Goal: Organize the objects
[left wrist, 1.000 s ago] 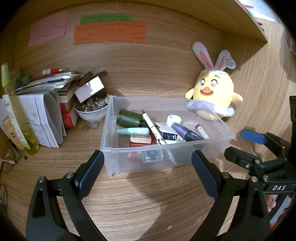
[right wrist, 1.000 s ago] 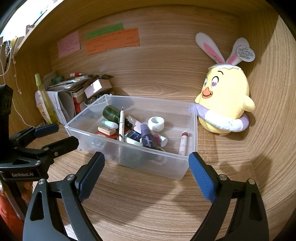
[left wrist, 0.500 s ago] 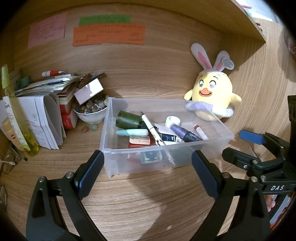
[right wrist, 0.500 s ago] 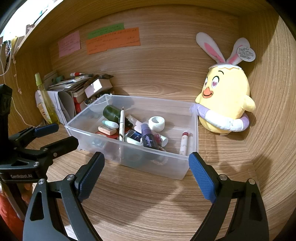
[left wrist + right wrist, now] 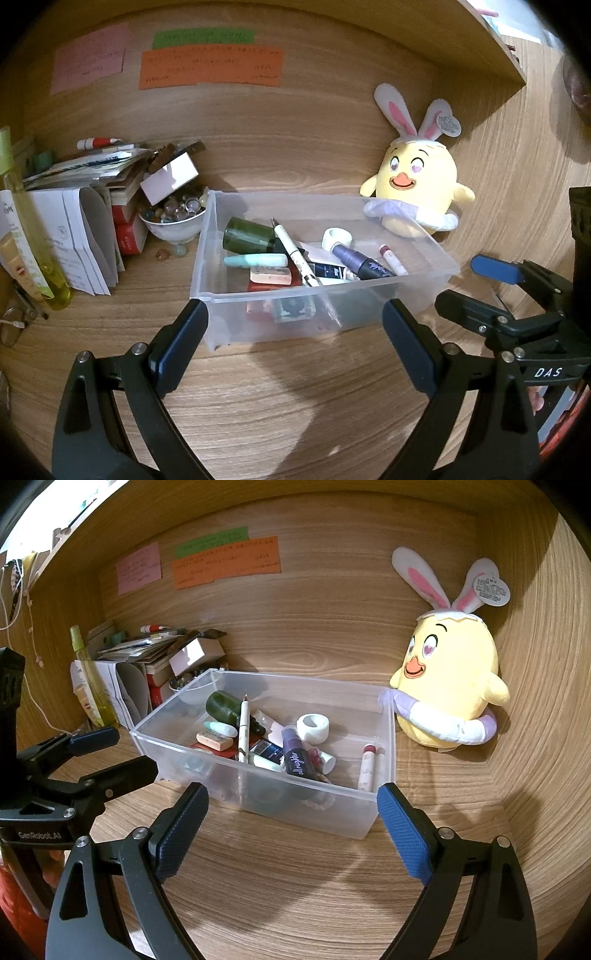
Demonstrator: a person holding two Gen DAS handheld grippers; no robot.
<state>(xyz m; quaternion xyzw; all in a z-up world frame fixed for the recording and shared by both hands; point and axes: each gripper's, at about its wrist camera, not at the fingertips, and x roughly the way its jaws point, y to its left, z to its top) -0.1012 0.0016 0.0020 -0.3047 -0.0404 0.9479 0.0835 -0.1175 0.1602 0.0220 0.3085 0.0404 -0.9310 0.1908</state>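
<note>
wooden desk (image 5: 280,387), clear bin (image 5: 332,321), plush chick (image 5: 421,188)

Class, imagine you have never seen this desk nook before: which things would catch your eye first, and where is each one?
The yellow chick plush with rabbit ears draws the eye first, sitting in the back right corner against the wooden wall. Beside it, mid-desk, stands a clear plastic bin jumbled with pens, tubes and an eraser. Above, an orange note is stuck to the back wall, while the open left gripper and right gripper frame the foreground.
</note>
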